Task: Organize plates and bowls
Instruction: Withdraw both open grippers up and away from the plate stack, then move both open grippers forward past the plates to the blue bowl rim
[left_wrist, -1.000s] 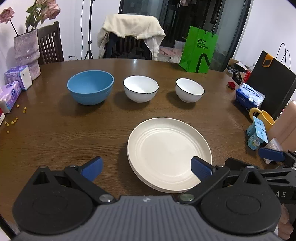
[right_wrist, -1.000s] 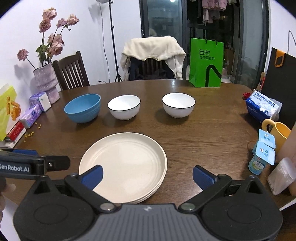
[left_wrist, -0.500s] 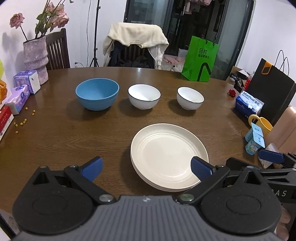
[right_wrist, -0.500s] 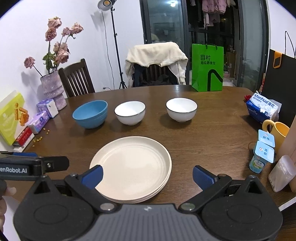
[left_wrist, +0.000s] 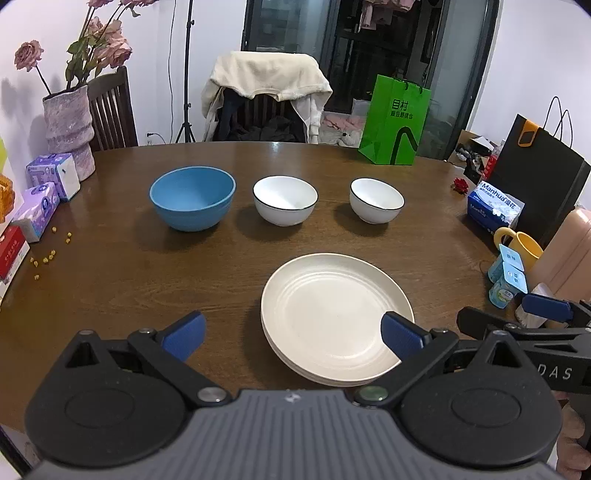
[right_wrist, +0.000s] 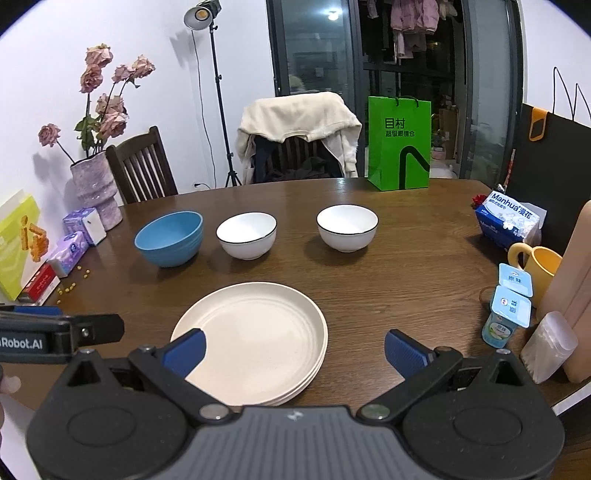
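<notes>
Both claws wide, empty: left claw (left_wrist: 291, 334), right claw (right_wrist: 293, 350) | stacked plates (left_wrist: 334, 315) lower centre on table (left_wrist: 110, 280) | bowls in a row above | next: grip one bowl's rim squarely, nest gently.

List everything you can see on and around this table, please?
Plates: a stack, cream, near table edge.
Blue bowl: one, left of the row.
White bowls: two, black-rimmed, middle and right.
Table: one, dark wood.
Vase: one, pinkish, dried roses, far left.
Tissue packs: purple, left edge.
Green bag: one, far side.
Black bag: one, right.
Blue tissue pack: one, right.
Mug: one, yellow, right.
Yogurt cups: two, right.
Chairs: two; one draped with cream cloth.
Left gripper: open.
Right gripper: open.
</notes>
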